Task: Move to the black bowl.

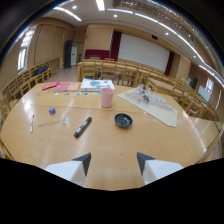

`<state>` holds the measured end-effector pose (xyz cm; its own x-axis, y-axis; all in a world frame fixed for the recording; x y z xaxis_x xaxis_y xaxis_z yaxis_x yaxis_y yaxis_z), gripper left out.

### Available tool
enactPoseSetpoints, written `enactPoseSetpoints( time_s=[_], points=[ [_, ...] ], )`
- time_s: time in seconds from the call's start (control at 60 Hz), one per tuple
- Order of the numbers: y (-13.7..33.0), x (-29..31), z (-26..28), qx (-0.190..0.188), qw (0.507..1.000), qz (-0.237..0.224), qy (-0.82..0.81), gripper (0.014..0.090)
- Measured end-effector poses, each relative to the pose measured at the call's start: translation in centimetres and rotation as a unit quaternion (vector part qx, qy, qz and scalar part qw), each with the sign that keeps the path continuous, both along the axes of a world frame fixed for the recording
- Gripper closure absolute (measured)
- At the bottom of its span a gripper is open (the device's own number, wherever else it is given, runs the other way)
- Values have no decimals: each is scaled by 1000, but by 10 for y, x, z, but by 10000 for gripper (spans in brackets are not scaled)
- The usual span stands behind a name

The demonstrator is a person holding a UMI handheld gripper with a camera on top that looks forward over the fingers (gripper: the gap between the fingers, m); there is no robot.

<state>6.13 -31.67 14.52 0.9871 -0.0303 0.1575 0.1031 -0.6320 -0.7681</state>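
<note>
**Gripper open, black bowl waiting ahead on the table**

The gripper (113,161) has its two fingers spread wide, with nothing between them; only bare wood of the round table (165,145) shows in the gap. It is high above the near edge of the table.

The black bowl (123,120) is the goal. It stands on the table well beyond the fingers, a little toward the right finger's side. I use the bowl as the landmark for all other things. Just left of the bowl lies a black marker (82,127), tilted across the wood. Behind the bowl, slightly left, stands a pink cup (107,97). Right of the bowl and behind it lies a long paper sheet (155,106) with some small things on it, which I cannot identify. Far left of the bowl sits a small purple object (52,110).

To do this step well, I think the person should bring the gripper forward and a bit to the right, going down slowly, so that the bowl comes to the middle of the gap. The path seems free, but the marker is near the bowl's left side, so the left finger must not drift that way.
</note>
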Motion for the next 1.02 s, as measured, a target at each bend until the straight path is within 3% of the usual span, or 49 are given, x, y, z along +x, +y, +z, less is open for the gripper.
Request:
enactPoseSetpoints(
  time_s=[0.283,0.5,0.717,1.017],
  points=[
    [109,53,-56,-6,1000,12,8,178],
    [184,66,-96,-32,998,27,48,184],
    [206,72,-117,-60,996,42,57,183],
    [211,74,-119,-67,995,44,63,181]
  ],
)
